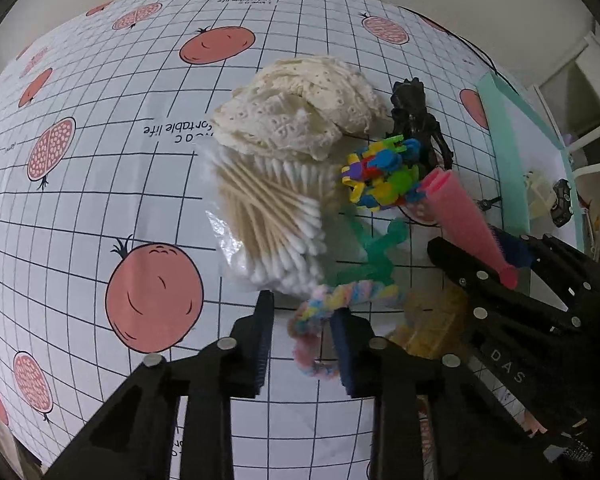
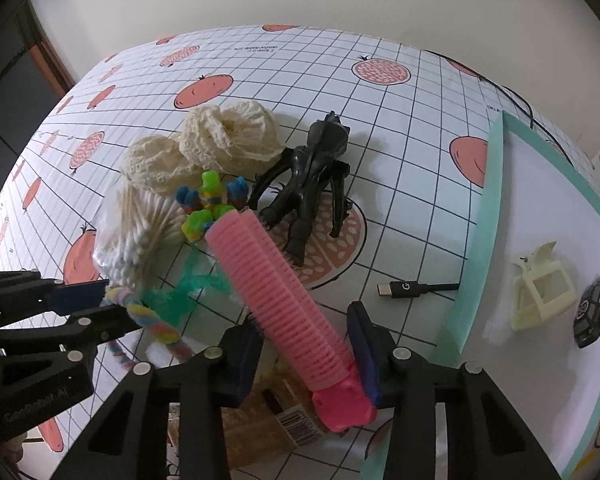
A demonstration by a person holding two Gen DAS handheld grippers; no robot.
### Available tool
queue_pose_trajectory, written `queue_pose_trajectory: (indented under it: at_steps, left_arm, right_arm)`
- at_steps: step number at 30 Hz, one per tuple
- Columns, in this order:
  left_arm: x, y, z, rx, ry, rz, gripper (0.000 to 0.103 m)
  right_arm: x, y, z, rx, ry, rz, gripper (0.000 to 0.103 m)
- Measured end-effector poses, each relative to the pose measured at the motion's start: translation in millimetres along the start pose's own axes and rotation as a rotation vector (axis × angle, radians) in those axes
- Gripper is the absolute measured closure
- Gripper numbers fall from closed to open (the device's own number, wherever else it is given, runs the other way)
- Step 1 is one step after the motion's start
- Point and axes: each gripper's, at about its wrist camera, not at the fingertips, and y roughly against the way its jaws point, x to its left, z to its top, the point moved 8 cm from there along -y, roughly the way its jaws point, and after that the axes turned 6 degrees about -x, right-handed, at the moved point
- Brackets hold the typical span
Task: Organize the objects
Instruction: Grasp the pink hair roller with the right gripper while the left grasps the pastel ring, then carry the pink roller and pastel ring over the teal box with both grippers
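Note:
My right gripper (image 2: 304,344) is shut on a pink ribbed hair roller (image 2: 284,292), which slants up over the table. The left wrist view shows that roller (image 1: 464,216) in the right gripper (image 1: 496,252). My left gripper (image 1: 304,328) is closed on the bend of a pastel rainbow fuzzy rope (image 1: 320,304). From the right wrist view the rope (image 2: 156,320) trails out of the left gripper (image 2: 108,300). Beyond lie a bag of cotton swabs (image 1: 272,216), cream lace (image 1: 300,108), a colourful block toy (image 1: 384,176), a green translucent toy (image 1: 376,252) and a black figure (image 2: 316,176).
A teal-rimmed tray (image 2: 480,220) at the right holds a cream clip (image 2: 540,292) and a black toy car (image 2: 594,312). A black USB cable (image 2: 416,290) lies beside it. A yellow packet (image 2: 260,420) sits under the right gripper. The pomegranate-print tablecloth (image 1: 100,160) spreads left.

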Motion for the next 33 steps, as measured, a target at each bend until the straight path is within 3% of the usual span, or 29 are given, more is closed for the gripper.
queue_pose_trajectory:
  at_steps: [9,22,33]
  left_arm:
    - [-6,14,3,-0.029,-0.007,-0.012,0.086]
    - [10,53,15,-0.095,-0.028,-0.018,0.089]
    - [-5,74,38,-0.216,0.01,0.008,0.091]
  right_arm:
    - [-1,5,2,-0.006,-0.013,0.013,0.061]
    - [-5,20,11,-0.043,-0.058,0.04,0.064]
    - [-16,46,25,-0.117,-0.113,0.067,0.066]
